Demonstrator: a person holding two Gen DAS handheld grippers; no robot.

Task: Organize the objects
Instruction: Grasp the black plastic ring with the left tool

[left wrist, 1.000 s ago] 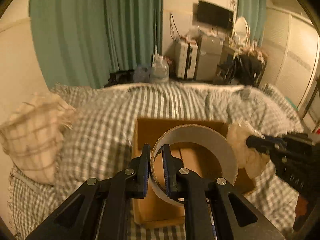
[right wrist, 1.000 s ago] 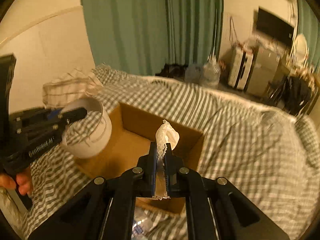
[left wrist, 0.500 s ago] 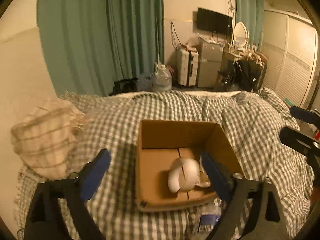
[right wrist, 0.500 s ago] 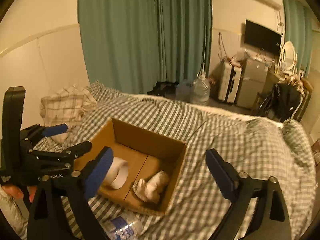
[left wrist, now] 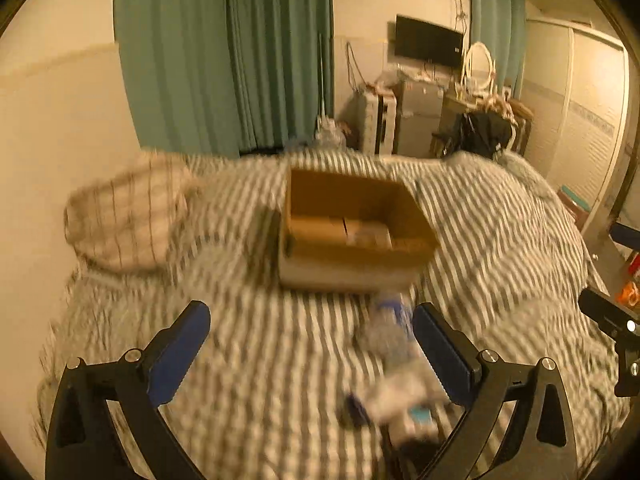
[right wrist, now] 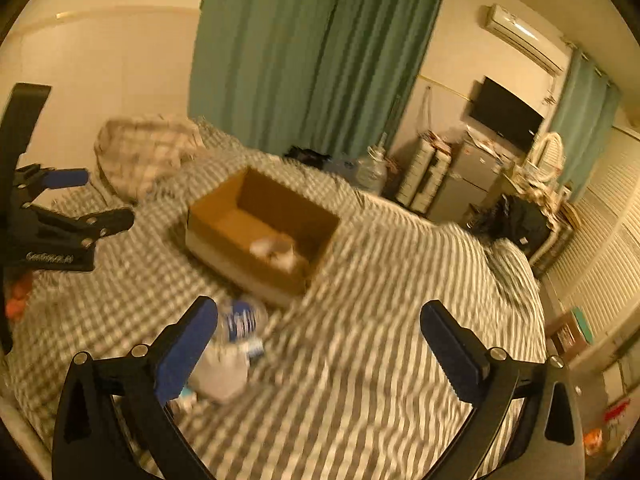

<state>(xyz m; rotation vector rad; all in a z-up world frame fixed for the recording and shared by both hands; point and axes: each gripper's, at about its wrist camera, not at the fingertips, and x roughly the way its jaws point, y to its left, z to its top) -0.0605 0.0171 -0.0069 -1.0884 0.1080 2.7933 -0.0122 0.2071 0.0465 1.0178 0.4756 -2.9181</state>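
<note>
A bed (left wrist: 248, 344) with a checked cover fills the space under both tongs, and both views are blurred. On it, ahead of the left tongs (left wrist: 312, 344) and ahead and a little left of the right tongs (right wrist: 320, 340), stands an open box (left wrist: 352, 240) (right wrist: 260, 232). In the right view some pale things (right wrist: 276, 252) lie at the near right corner of the box floor; I cannot tell what each one is. A plaid pillow (left wrist: 128, 216) lies far to the left of the box. A bottle (left wrist: 390, 332) (right wrist: 240, 320) with a blue label lies on the cover just before the box, close to the right finger of the left tongs and beside the left finger of the right tongs. Next to it is a white packet (right wrist: 222, 372), too blurred to name. Both tongs are spread wide and hold nothing; their blue pads (left wrist: 180, 352) touch nothing. Compared with half a second ago, both tongs have drawn back from the box, which now looks smaller and farther, while the things stay inside it.
</note>
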